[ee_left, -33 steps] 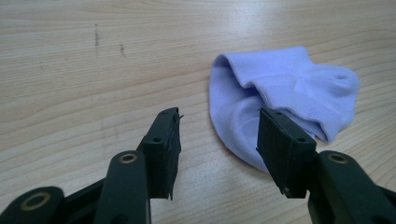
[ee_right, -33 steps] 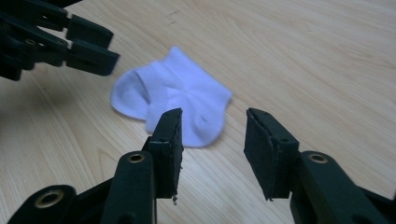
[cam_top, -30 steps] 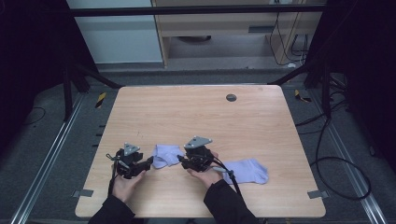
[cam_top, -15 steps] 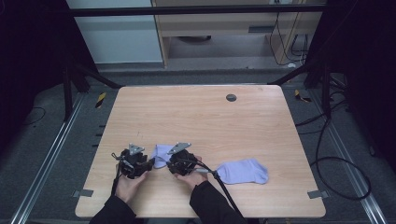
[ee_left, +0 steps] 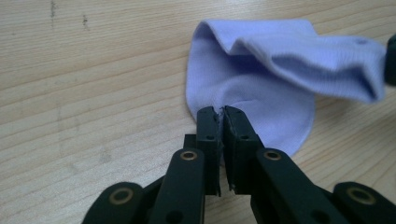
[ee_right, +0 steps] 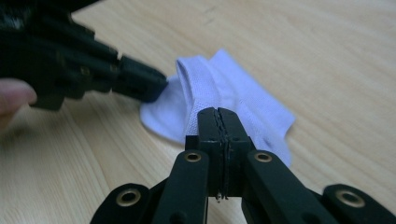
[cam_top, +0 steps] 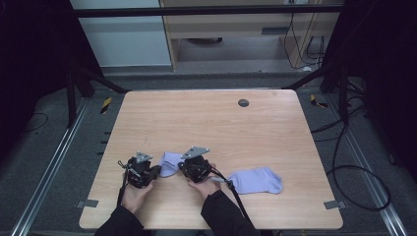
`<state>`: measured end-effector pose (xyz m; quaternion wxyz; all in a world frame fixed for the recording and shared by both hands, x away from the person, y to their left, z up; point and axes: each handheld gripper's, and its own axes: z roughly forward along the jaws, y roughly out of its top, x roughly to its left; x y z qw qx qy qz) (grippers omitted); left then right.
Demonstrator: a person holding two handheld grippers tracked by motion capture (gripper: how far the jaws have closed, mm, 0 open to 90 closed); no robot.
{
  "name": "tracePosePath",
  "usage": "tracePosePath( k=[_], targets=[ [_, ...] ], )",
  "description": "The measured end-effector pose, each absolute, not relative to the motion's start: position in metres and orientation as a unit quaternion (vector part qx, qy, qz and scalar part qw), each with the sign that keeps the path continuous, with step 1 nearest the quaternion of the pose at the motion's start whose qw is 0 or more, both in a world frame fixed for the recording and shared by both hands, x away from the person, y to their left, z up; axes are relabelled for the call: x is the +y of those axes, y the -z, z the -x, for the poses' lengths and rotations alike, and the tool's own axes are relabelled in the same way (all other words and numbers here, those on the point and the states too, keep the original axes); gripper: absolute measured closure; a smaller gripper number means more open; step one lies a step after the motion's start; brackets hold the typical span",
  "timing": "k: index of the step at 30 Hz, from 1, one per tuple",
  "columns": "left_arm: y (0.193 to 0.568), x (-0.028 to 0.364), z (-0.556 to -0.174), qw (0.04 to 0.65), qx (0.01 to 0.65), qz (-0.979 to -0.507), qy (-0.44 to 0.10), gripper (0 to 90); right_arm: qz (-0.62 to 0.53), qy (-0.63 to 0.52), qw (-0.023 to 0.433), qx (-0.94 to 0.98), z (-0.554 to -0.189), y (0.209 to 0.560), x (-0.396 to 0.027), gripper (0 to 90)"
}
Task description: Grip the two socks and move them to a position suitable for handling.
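Both grippers now clamped on the near sock

The left gripper [ee_left: 218, 112] and right gripper [ee_right: 218, 113] have just been closing — each pair of jaws now pinches the lavender fabric of the sock [cam_top: 169, 163] lying on the desk [cam_top: 206, 123] near its front edge, left of centre. A second ago the right gripper sat further right, between the two socks; it has since slid over to join the left one — so this sock looks ready to be lifted or spread. The second sock [cam_top: 256, 180] lies flat to the right, untouched.
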<state>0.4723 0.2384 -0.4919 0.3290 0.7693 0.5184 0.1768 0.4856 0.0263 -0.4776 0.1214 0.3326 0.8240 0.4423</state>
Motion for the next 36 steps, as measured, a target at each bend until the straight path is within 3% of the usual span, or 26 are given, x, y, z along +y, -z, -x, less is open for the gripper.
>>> tracePosePath(
  k=[19, 25, 36],
  targets=[
    [0.488, 0.241, -0.472, 0.322, 0.507, -0.779, -0.182, 84.8, -0.429, -0.451, 0.189, 0.759, -0.527, 0.472, 0.013, 88.6],
    [0.483, 0.247, -0.471, 0.341, 0.523, -0.758, -0.188, 66.3, -0.423, -0.447, 0.216, 0.758, -0.535, 0.467, 0.010, 75.2],
    [0.484, 0.240, -0.464, 0.325, 0.525, -0.764, -0.187, 61.8, -0.442, -0.389, 0.194, 0.785, -0.554, 0.492, 0.008, 71.0]
  ],
)
